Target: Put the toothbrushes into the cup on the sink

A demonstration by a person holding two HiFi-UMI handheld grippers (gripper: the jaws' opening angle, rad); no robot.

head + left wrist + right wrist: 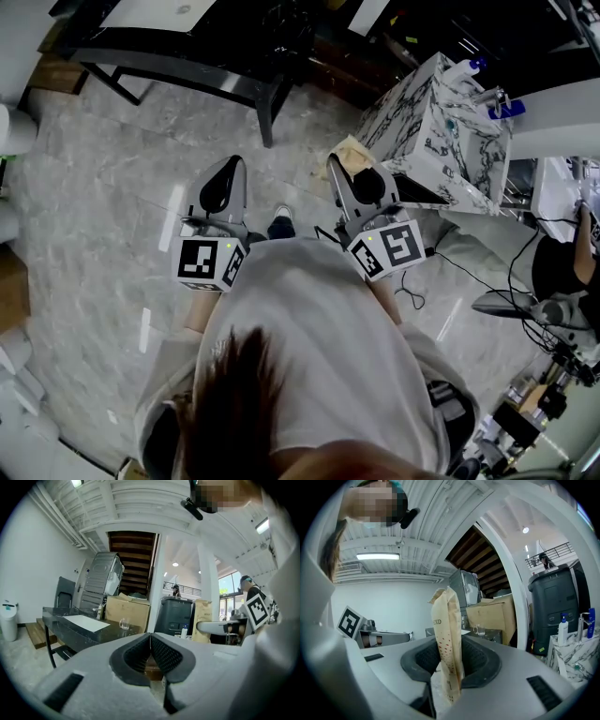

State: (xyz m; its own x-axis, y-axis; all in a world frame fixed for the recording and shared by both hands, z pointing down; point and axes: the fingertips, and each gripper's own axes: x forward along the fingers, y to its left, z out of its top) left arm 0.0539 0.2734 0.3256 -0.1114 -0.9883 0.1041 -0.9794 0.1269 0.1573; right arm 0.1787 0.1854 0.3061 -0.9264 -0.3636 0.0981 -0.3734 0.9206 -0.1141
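Observation:
My right gripper (449,654) is shut on a tan paper packet (448,630) that stands upright between its pads, with some print on its side. What is inside the packet is hidden. In the head view the packet (349,148) pokes out past the right gripper (336,161), close to the marble sink counter (441,141). My left gripper (150,639) is shut with its pads together and nothing between them. It is held beside the right one over the floor (232,164). No cup can be made out on the sink.
Blue-capped bottles (476,67) stand on the marble counter. A black table (187,66) lies ahead, with a white sheet (86,622) and a glass mug (124,623) on it. Cardboard boxes (127,612) and a dark bin (176,616) stand behind. Cables (469,272) trail on the grey floor.

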